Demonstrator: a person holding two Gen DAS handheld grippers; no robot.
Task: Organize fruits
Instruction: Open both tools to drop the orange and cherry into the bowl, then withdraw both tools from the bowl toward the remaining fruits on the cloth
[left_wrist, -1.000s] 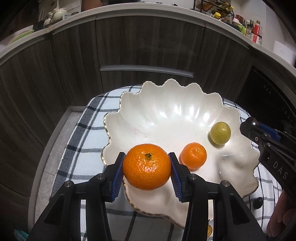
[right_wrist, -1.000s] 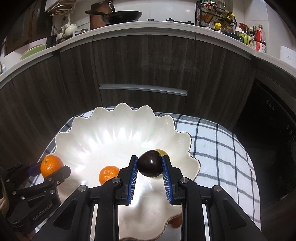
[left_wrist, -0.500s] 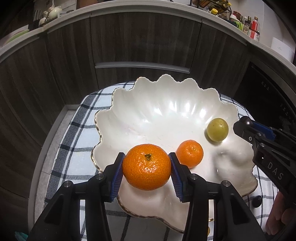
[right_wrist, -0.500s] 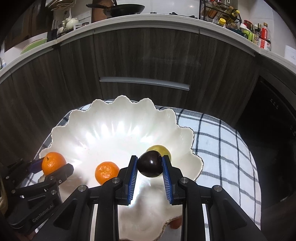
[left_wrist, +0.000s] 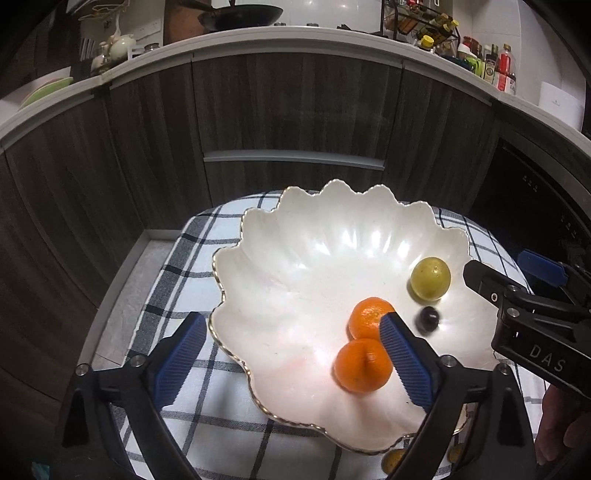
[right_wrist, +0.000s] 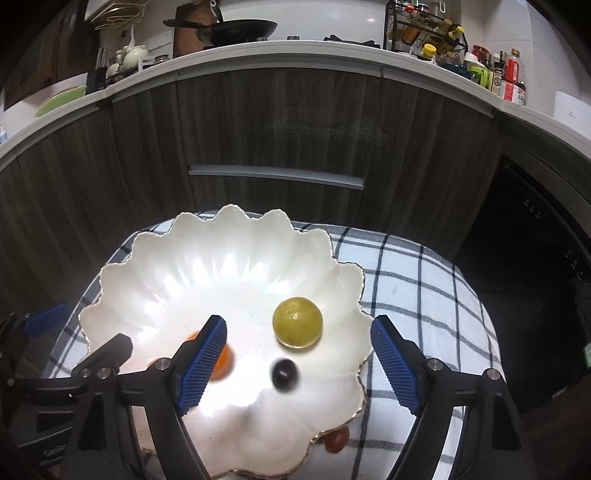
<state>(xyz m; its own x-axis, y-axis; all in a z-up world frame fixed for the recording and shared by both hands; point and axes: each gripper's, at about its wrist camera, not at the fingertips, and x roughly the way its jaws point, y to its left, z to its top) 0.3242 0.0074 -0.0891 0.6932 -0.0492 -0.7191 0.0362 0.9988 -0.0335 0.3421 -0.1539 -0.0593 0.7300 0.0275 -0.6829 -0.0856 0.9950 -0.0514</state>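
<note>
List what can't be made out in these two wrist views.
- Dark fruit: motion-blurred in both views; kind unclear.
- Mandarin, right view: mostly behind the right gripper's finger.
- Small fruits below the bowl, left view: hidden by rim and left gripper.
- Counter bottles: labels too small.

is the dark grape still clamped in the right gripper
No, the dark grape lies loose in the white bowl between the right gripper's opening jaws, touching neither pad.

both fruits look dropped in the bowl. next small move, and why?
Probably lift both grippers back from the bowl. The left gripper and right gripper are opening with nothing held; the mandarin and dark grape lie inside.
</note>
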